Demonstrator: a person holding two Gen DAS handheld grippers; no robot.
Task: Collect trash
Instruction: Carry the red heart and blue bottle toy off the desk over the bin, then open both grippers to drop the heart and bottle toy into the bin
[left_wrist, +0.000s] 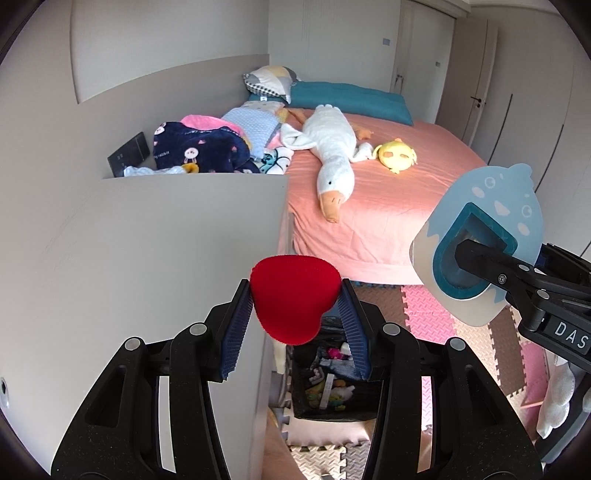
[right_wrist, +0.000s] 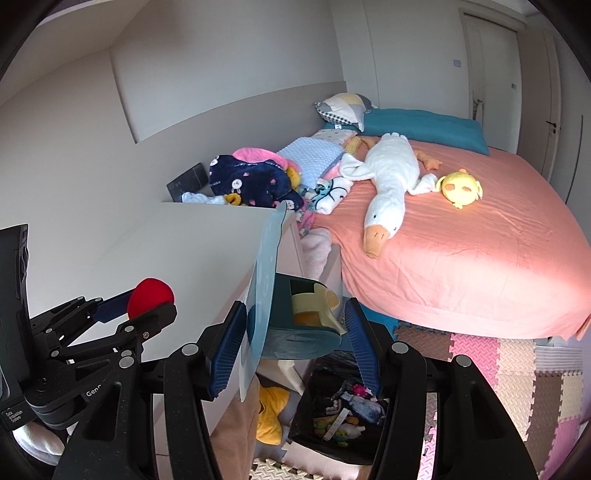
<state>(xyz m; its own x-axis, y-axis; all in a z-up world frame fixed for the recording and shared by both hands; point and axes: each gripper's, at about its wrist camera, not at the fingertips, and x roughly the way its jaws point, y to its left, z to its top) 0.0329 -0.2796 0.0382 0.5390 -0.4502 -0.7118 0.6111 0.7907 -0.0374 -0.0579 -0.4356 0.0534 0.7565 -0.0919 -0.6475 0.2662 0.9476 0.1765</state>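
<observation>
Bedroom walls in pale grey are seen behind a bed (left_wrist: 388, 206) covered with a salmon-pink sheet, on which a white plush goose (left_wrist: 330, 155) and a small yellow plush chick (left_wrist: 396, 155) are laid. Teal pillows (left_wrist: 351, 98) are set at the head of the bed, and a heap of folded blankets (left_wrist: 207, 146) is piled along its wall side. A white cabinet top (left_wrist: 155, 236) is seen in the foreground, just beside the bed. Foam puzzle mats (left_wrist: 436, 314) in pink, brown and cream are spread over the floor.

A red heart-shaped foam piece (left_wrist: 295, 297) is clenched between the blue pads of the left gripper (left_wrist: 295, 295), and it is held in the air past the cabinet's edge, above a black bin (left_wrist: 332, 384) that stands on the floor at the cabinet's foot. Mixed small rubbish is seen inside the bin.

A blue plastic package (right_wrist: 295, 314), made up of a pale blue backing card and a dark teal moulded shell with a cream and yellow item inside, is grasped by the right gripper (right_wrist: 295, 325), with one pad pressed on the card and the other at the shell's far side. The package is likewise held in the air, above the bin and beside the left gripper. A yellow plush toy (right_wrist: 271, 417) is seen on the floor next to the bin.
</observation>
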